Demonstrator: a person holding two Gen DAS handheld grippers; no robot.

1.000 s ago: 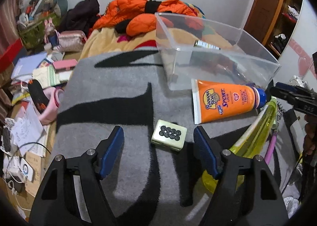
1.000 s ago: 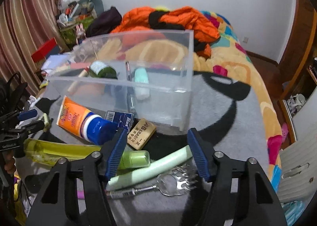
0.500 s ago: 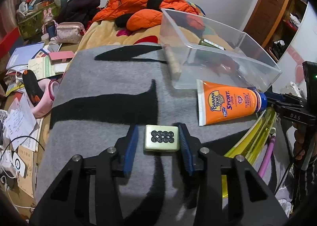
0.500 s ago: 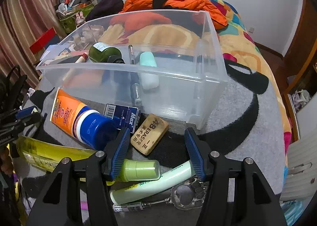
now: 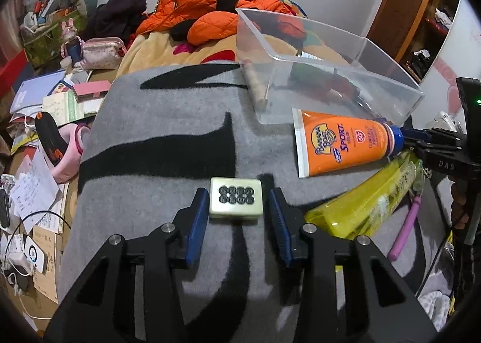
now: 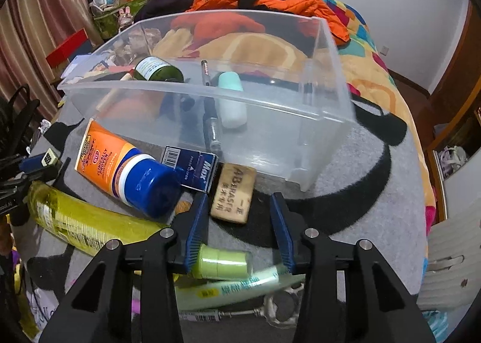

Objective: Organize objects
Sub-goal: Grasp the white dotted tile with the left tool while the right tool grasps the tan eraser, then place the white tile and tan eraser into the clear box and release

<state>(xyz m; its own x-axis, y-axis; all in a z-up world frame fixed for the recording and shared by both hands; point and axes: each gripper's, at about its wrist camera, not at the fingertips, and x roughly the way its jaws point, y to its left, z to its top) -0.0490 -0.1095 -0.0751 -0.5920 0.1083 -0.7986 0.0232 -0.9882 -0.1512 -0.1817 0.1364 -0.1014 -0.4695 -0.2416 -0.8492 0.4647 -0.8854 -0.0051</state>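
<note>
In the left wrist view, the left gripper (image 5: 237, 203) is seen low over a grey and black blanket (image 5: 168, 120) on the bed. A cream mahjong tile (image 5: 236, 198) with eight dark rings on its face is set between the blue fingers (image 5: 197, 223). The left pad is touching or just beside the tile's edge, while a narrow gap is left at the right pad, so the fingers are only partly closed and the tile is not yet clamped. At 1 o'clock from the tile an orange sunscreen tube (image 5: 342, 141) is laid flat, its blue cap towards 3 o'clock. Beyond it, at 12 to 1 o'clock, a clear plastic bin (image 5: 375, 72) is stood. A yellow bottle (image 5: 366, 201) is laid at 3 o'clock of the tile.

In the right wrist view, the right gripper (image 6: 239, 212) is held with its fingers (image 6: 282, 229) apart and nothing gripped. A tan eraser (image 6: 234, 191) is seen just ahead of the tips, at 12 o'clock, touching a dark blue box (image 6: 192, 167) at its 10 o'clock. The orange sunscreen tube (image 6: 108, 159) is found at 10 o'clock. Below the fingers a light green cap (image 6: 224, 263) and a pale green tube (image 6: 228, 289) are laid. Inside the clear plastic bin (image 6: 330, 78), a green bottle (image 6: 156, 68), a pen (image 6: 207, 93) and a mint roll-on (image 6: 231, 102) are held.
</note>
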